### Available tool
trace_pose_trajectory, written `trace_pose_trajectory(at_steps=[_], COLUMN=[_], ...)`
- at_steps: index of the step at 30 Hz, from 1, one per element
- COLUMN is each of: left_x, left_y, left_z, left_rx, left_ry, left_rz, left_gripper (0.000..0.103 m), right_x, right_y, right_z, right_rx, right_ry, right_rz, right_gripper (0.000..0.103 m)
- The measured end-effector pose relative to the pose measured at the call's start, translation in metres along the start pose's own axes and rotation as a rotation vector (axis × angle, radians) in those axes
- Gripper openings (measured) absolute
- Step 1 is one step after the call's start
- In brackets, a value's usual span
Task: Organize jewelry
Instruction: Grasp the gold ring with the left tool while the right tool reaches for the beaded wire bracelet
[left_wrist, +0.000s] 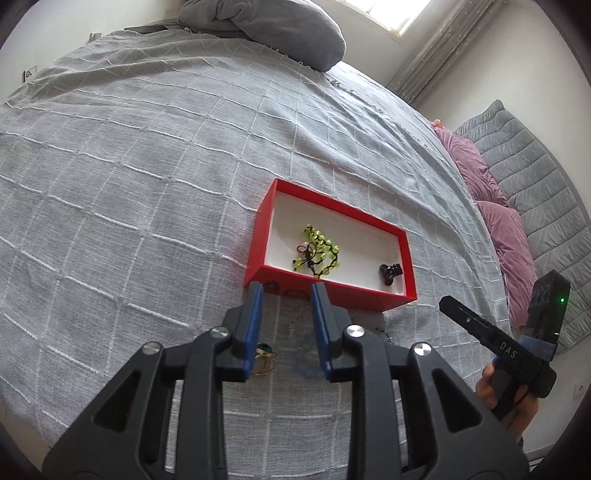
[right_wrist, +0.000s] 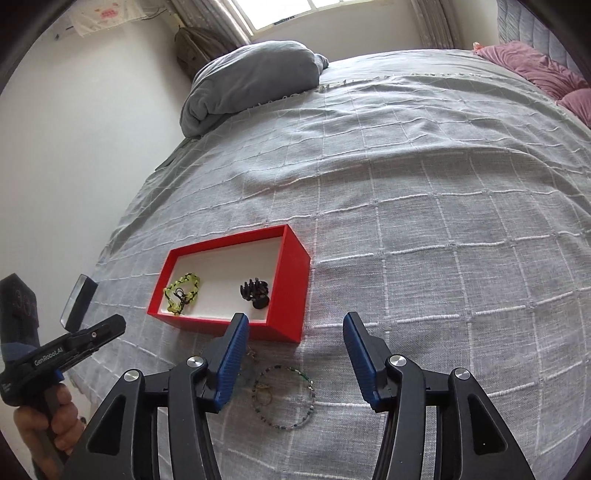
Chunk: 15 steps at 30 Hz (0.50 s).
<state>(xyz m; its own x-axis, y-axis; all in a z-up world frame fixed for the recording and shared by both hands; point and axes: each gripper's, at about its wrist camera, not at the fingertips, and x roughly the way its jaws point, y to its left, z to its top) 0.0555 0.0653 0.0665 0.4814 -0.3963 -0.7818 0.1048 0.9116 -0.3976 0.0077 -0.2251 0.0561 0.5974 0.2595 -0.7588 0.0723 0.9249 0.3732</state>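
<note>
A red box (left_wrist: 258, 236) with a white inside lies on the grey bedspread. In it are a green bead bracelet (left_wrist: 317, 249) and a black hair claw (left_wrist: 389, 273). My left gripper (left_wrist: 287, 291) is open just short of the box's near wall, with nothing between its pads. Small rings (left_wrist: 293, 293) lie on the cover at its tips. In the right wrist view the red box (right_wrist: 295, 280) holds the bracelet (right_wrist: 183, 293) and the claw (right_wrist: 255, 291). My right gripper (right_wrist: 295, 321) is open and empty above a thin bead necklace (right_wrist: 312, 391) with a gold clasp (right_wrist: 263, 391).
A folded grey blanket (right_wrist: 255, 77) lies at the far end of the bed. Pink cushions (left_wrist: 491, 206) and a quilted grey headboard (left_wrist: 546, 192) are to the right. A hand (right_wrist: 55, 424) holds the left gripper at the bed's left edge, near a white wall.
</note>
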Motion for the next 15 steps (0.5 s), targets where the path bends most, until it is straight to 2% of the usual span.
trace_pose_trajectory(at_steps=[2, 10, 15], left_x=[0.0, 0.013, 0.021], left_y=[0.004, 0.008, 0.0], left_z=[-0.004, -0.017, -0.027], left_rx=[0.013, 0.044, 0.082], left_ry=[0.007, 0.078, 0.116], left_rz=[0.025, 0.064, 0.07], left_gripper=[0.039, 0.039, 0.039], right_x=[0.0, 0.009, 0.013], right_y=[0.003, 0.022, 0.023], right_z=[-0.005, -0.021, -0.025], right_rx=[-0.028, -0.124, -0.121], right_ry=[0.004, 0.027, 0.046], right_rz=[-0.017, -0.051, -0.061], right_gripper=[0.055, 0.055, 0.055])
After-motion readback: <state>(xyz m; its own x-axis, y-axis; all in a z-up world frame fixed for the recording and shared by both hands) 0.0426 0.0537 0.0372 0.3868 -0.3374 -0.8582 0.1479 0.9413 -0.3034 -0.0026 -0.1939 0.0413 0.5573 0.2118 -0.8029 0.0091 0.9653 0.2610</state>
